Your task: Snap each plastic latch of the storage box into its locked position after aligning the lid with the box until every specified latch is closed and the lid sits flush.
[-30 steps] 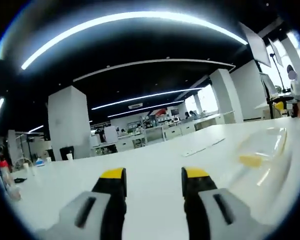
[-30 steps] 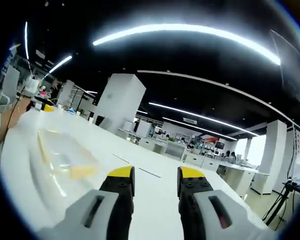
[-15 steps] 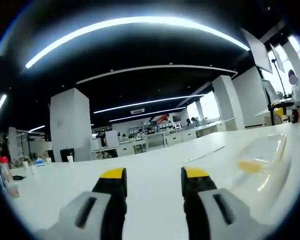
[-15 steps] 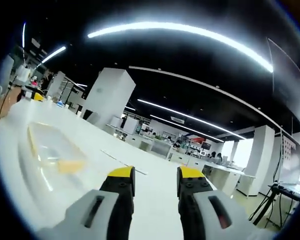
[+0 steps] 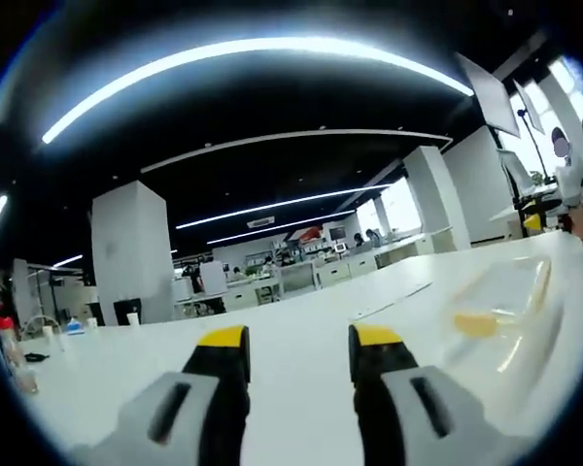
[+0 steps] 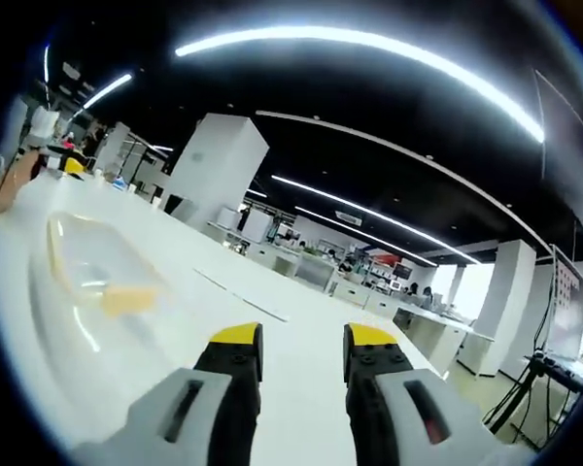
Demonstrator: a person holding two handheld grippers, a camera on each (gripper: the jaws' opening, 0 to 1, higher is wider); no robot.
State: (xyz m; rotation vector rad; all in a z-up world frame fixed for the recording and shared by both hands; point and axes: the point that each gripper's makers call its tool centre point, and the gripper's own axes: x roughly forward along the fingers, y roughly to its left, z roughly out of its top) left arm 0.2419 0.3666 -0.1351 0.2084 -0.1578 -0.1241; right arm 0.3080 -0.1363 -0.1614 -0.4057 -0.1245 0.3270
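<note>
Open-plan lab or office hall: long white worktables [image 5: 301, 320], square white pillars [image 6: 219, 175], dark ceiling with strip lights [image 6: 369, 44], distant benches crowded with equipment [image 5: 272, 267].

big white worktop [image 5: 301, 335], with the clear storage box [image 5: 510, 301] sitting right on it, yellow latch [image 5: 474, 323] facing out, plus a few small bottles [image 5: 19, 364] near the far-left edge

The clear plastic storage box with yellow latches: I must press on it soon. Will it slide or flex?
The clear plastic storage box looks thin-walled and see-through, so probably light and somewhat flexible. It sits on a smooth white table, so it may slide if pushed sideways. Its yellow latch looks small, likely snapping stiffly.
</note>
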